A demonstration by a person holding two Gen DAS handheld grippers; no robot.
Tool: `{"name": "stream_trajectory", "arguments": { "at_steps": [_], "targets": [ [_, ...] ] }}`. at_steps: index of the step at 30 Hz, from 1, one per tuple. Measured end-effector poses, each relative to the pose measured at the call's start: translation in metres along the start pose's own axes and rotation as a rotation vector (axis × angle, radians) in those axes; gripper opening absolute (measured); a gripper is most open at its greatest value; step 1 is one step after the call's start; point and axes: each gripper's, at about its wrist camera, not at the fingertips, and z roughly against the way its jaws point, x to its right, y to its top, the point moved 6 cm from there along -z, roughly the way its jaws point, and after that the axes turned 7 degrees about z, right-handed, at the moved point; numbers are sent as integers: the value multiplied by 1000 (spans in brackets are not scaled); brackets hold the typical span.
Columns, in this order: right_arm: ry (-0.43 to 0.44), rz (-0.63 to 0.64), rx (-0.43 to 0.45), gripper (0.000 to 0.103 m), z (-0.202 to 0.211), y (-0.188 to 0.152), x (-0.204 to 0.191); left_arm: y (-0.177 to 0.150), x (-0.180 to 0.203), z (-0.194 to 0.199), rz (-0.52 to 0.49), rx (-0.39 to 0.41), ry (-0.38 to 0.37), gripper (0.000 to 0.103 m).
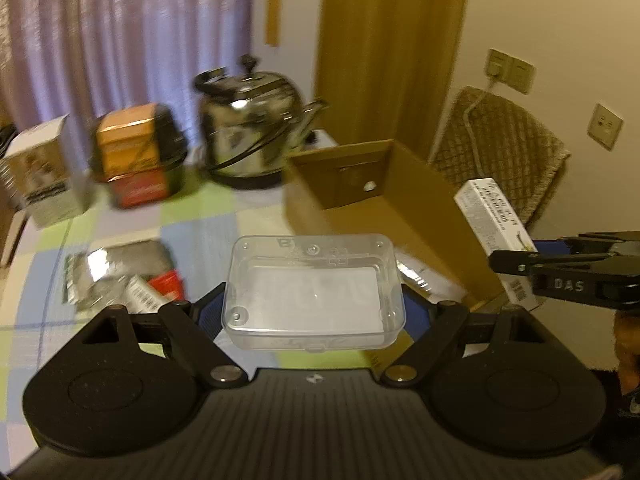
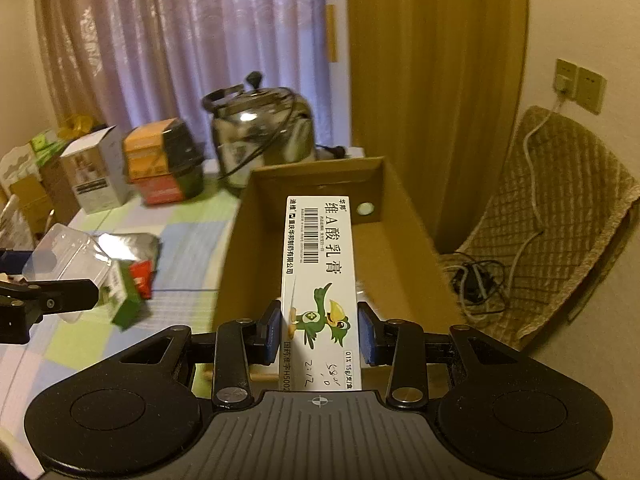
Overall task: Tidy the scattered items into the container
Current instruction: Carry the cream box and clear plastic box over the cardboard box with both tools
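Both grippers clamped: left gripper [image 1: 314,312] on clear case [image 1: 314,294], right gripper [image 2: 320,330] on ointment box [image 2: 320,280] over carton [image 2: 394,256]

Black hand-held gripper [image 2: 319,330] bodies, ribbed centre, round side discs. Blue finger pads [image 2: 273,330], silver pivot screws. "DAS" lettering on right unit.

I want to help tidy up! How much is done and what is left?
Nothing shows inside the cardboard box yet, though its floor is partly hidden. In hand: the left tool holds a clear plastic case, and the right tool holds a white ointment carton over the box. Left on the table: a silvery packet and a small green and red package.
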Motion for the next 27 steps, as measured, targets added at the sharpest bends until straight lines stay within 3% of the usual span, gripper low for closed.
{"name": "stream_trajectory", "arguments": {
  "at_steps": [8,27],
  "targets": [
    [-14,-22,-1,41,-10,-1,33,14,45,-28,-59,-15,-46,83],
    [-16,-32,-6,41,-31,0,53,18,73,-68,-95,-53,-90,83]
  ]
}}
